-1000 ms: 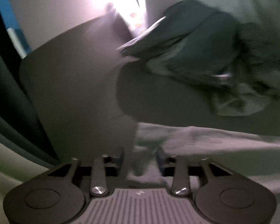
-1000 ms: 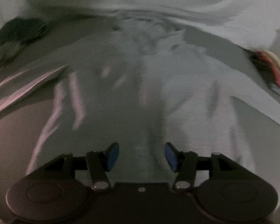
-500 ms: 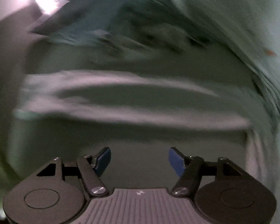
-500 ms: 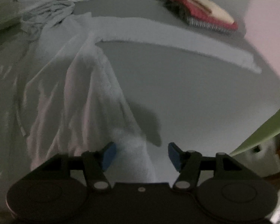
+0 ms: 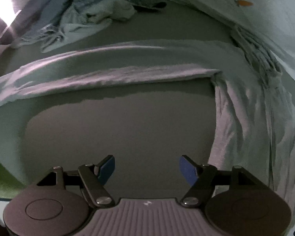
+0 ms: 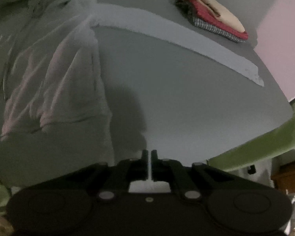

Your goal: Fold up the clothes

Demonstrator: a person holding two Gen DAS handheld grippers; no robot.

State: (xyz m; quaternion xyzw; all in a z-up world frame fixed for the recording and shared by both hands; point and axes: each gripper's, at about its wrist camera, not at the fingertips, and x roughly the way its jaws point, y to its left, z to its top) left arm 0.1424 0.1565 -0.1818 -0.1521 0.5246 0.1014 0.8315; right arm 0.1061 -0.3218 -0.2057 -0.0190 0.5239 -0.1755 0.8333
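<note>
A pale long-sleeved shirt (image 5: 245, 118) lies spread on the grey surface (image 5: 127, 129). One sleeve (image 5: 108, 72) stretches leftward across the left wrist view. My left gripper (image 5: 147, 169) is open over bare grey surface, short of that sleeve, with the shirt's body to its right and nothing between its blue pads. In the right wrist view the shirt's body (image 6: 59, 74) lies to the left and the other sleeve (image 6: 177, 39) runs off to the right. My right gripper (image 6: 149, 156) is shut just right of the shirt's hem, and I see no cloth between its fingers.
A crumpled heap of blue-grey clothes (image 5: 92, 13) lies at the far left. White bedding (image 5: 265, 19) rises behind the shirt. A folded stack of red, beige and checked clothes (image 6: 214, 19) sits at the far right corner. A green edge (image 6: 265, 141) borders the surface.
My left gripper held the shirt's cloth a second ago; it has let go, opened and swung right. My right gripper moved right off the shirt's body and went from open to shut.
</note>
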